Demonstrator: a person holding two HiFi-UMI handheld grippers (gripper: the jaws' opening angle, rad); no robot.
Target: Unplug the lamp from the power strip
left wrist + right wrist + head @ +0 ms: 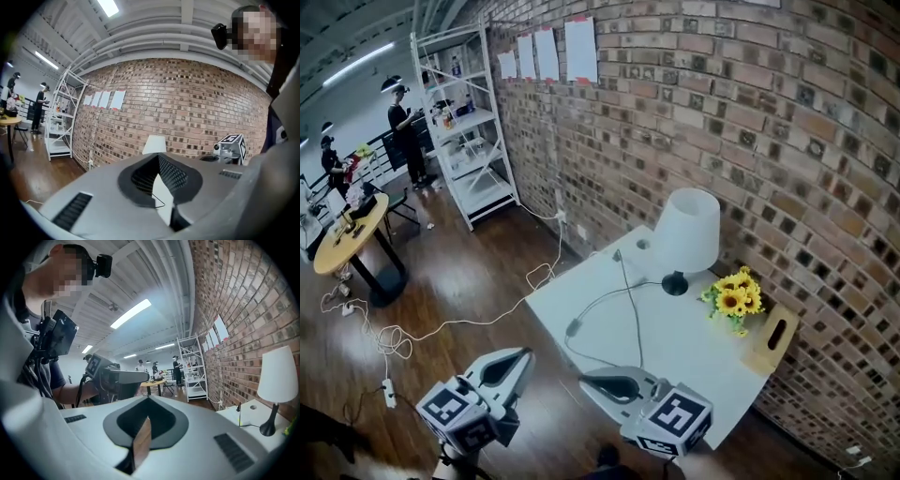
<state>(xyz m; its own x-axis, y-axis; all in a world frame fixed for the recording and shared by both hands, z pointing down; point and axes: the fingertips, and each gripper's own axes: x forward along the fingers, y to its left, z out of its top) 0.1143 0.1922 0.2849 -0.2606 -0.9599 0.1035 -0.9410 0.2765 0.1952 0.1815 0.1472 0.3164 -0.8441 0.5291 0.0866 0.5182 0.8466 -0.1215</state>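
The lamp (687, 239), white shade on a dark foot, stands upright on the white table (675, 337), toward the table's 12 o'clock edge, next to the brick wall (750, 112). A dark cord (600, 305) leaves its foot and loops over the table top toward 8 o'clock. A white power strip (389, 392) lies on the wooden floor well apart from the table, at 9 o'clock, on a white cable (487, 319) that trails across the floor from the wall.

Both tools are held about level at the table's 6 to 7 o'clock side. The left hand-held gripper (517, 361) hangs over the floor just off the table, pointing to 1 o'clock at the lamp, jaws closed on nothing. The right hand-held gripper (595, 382) is over the near table edge, pointing to 10 o'clock, jaws also together and empty.

At the lamp's 4 o'clock are yellow flowers (733, 300), then a wooden box (773, 337). A white shelf (469, 131), a round table (347, 230) and standing people (405, 131) are far off at 10 o'clock. Nothing stands between the tools and the lamp.
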